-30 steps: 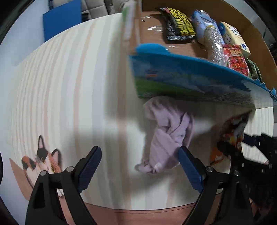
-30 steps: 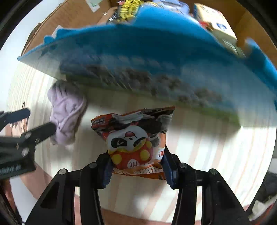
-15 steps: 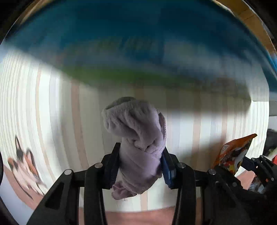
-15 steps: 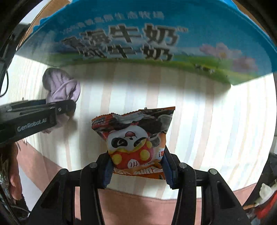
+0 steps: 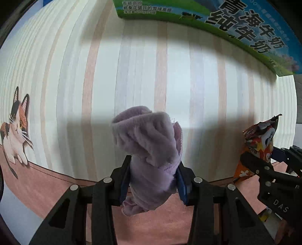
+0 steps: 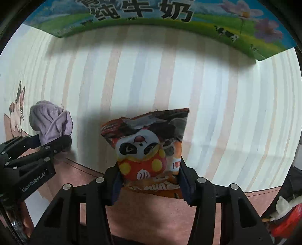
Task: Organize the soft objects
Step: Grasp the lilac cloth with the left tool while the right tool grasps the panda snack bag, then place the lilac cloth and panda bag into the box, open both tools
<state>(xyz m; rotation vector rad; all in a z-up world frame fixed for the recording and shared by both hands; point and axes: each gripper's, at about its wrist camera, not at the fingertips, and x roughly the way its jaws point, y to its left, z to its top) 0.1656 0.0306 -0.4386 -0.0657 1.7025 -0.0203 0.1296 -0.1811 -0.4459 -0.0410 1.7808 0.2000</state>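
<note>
Overhead, milk carton lettering "牛奶"; left claw marked "GenRobot.AI".

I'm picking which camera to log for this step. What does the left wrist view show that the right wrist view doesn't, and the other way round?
Only the left wrist view shows the left gripper head-on, shut on the purple cloth, and the whole printed cat.

Only the right wrist view shows the panda face on the snack bag, clamped in the right gripper, plus red and white clutter at the lower right edge.

Both show the cloth, the bag, the striped tablecloth and the milk carton box behind.
</note>
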